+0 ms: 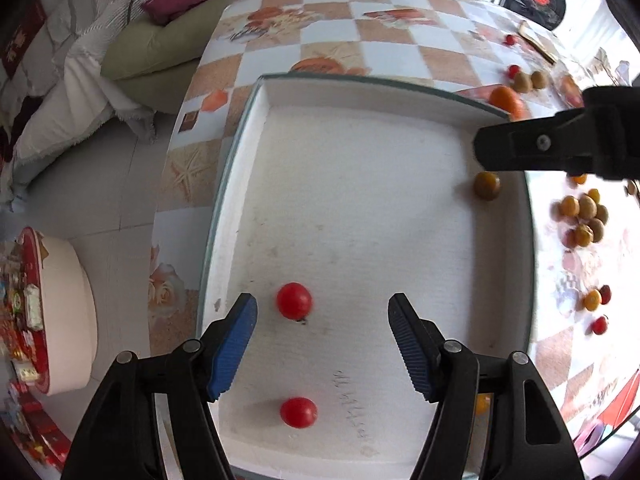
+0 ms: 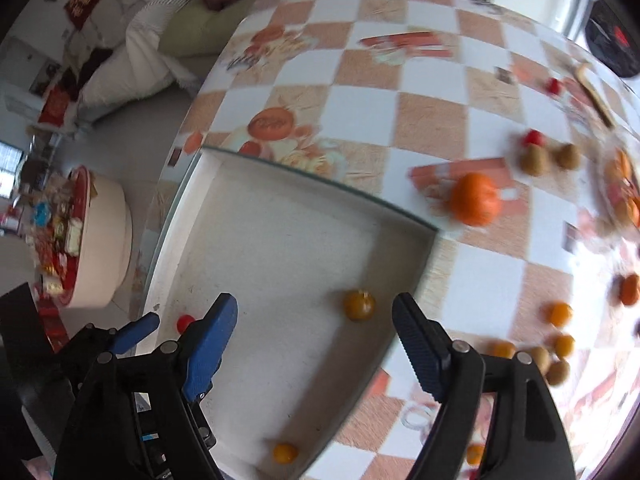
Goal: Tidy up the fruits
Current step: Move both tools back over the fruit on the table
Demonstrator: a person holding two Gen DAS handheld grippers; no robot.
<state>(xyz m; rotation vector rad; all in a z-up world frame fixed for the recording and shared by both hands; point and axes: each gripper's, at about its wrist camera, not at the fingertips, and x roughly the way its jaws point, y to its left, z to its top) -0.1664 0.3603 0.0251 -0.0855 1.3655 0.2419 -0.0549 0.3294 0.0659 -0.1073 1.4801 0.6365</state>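
Fruits: I see two red tomatoes (image 1: pixel 294 300) in the white tray (image 1: pixel 256 128), near its 6 o'clock end; round, no long axis. Left tongs (image 1: pixel 322 312) and right tongs (image 2: pixel 316 312) released, empty.

The shallow white foam tray (image 1: pixel 240 184) lies mostly bare; two red cherry tomatoes (image 1: pixel 294 300) sit near its front, a yellow-brown round fruit (image 1: pixel 487 186) by its right wall.
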